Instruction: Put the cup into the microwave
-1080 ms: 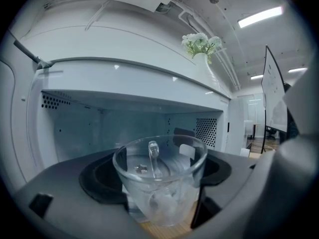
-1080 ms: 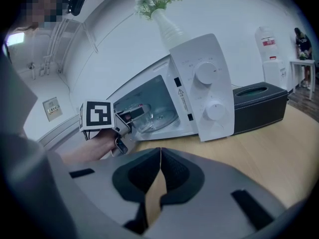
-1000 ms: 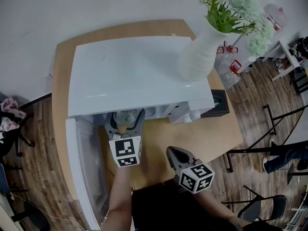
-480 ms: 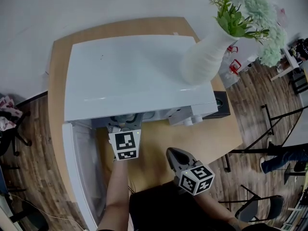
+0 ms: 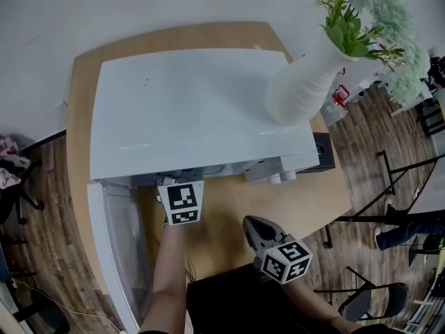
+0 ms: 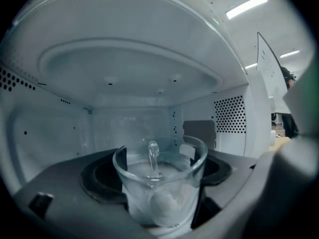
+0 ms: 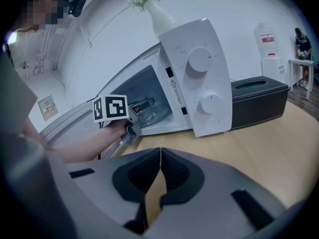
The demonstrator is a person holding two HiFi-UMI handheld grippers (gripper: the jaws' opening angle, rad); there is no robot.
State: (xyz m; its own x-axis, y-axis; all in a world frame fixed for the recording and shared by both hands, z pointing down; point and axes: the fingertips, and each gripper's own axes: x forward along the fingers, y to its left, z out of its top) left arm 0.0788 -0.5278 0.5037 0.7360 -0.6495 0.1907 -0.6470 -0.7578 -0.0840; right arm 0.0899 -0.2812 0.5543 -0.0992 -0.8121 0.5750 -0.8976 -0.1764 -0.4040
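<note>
The left gripper (image 5: 179,195), clamped on the cup (image 6: 159,176), fills the lower mouth of the microwave (image 5: 195,103). Above the cup's rim the cavity is free to its ceiling. The open door (image 5: 115,256) walls the left. Bare bench (image 5: 306,200) lies in front, and a black box (image 5: 321,152) crowds the right.

microwave (image 5: 195,110): white | cup (image 6: 159,183): clear | table (image 5: 278,200): tan | vase (image 5: 302,89): white, ribbed | box (image 7: 256,101): black

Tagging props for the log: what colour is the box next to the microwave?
Black; the box shows best in the right gripper view.

Clear glass cup (image 6: 159,183), upright, inside open white microwave (image 5: 195,110)
</note>
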